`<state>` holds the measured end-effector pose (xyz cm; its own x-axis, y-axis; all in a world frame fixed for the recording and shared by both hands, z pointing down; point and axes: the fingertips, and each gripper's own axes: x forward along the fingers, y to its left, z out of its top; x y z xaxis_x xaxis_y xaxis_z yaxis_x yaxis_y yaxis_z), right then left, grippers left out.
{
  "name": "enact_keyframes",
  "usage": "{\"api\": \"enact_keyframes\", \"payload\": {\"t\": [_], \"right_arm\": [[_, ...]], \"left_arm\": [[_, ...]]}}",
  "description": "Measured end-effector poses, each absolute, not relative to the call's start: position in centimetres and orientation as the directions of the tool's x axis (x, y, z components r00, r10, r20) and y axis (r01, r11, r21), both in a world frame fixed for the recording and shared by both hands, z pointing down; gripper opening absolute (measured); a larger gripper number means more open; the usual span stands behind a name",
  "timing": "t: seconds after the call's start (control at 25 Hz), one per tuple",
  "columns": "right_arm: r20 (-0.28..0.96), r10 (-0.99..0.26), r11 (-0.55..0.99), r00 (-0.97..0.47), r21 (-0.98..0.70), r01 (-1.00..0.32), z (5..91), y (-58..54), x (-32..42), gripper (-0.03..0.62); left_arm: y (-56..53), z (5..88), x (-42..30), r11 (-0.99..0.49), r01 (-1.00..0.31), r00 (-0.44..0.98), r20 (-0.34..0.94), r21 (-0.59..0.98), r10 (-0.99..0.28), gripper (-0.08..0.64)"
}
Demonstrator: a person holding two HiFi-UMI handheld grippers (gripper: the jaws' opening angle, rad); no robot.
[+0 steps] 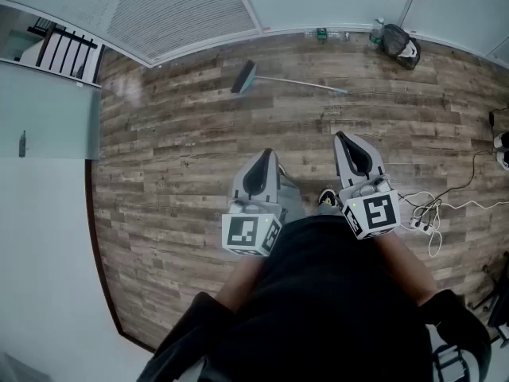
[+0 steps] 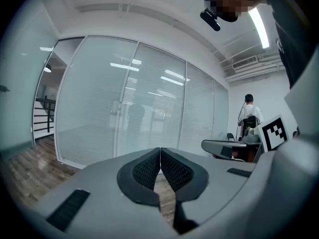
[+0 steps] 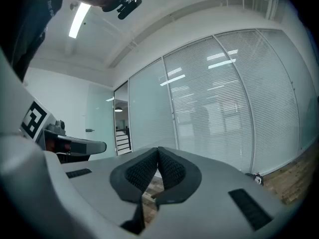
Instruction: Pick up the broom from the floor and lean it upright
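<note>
The broom (image 1: 274,78) lies flat on the wooden floor far ahead, near the glass wall, with its dark head at the left and its thin pale handle running right. My left gripper (image 1: 265,154) is held in front of the person's body, shut and empty, well short of the broom. Beside it, my right gripper (image 1: 342,137) is also shut with nothing in it. In the left gripper view the left gripper (image 2: 160,151) has its dark pads meeting. The right gripper (image 3: 158,150) in its own view looks the same. Neither gripper view shows the broom.
A dark bag (image 1: 398,41) sits against the far wall at the right. White cables (image 1: 433,209) trail over the floor at the right. A frosted glass partition (image 1: 183,10) runs along the far side, a white wall (image 1: 44,237) on the left. A person (image 2: 249,116) stands far off.
</note>
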<state>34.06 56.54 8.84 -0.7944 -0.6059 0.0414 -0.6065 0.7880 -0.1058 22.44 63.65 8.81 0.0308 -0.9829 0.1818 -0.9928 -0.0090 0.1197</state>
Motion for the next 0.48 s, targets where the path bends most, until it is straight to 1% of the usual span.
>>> {"api": "enact_keyframes", "payload": {"t": [0.28,0.48], "right_arm": [[0.052,-0.608,0.774,-0.792,-0.179,-0.607,9.7,55.6,32.3,0.018],[0.065,-0.605,0.776,-0.794,-0.175,-0.606,10.0,53.8,28.6,0.018]], "left_arm": [[62.7,8.6,19.5,-0.007,-0.995,0.025,0.187,0.095,-0.982,0.023],[61.3,8.9,15.3,0.004,-0.994,0.018,0.201,0.109,-0.979,0.023]]}}
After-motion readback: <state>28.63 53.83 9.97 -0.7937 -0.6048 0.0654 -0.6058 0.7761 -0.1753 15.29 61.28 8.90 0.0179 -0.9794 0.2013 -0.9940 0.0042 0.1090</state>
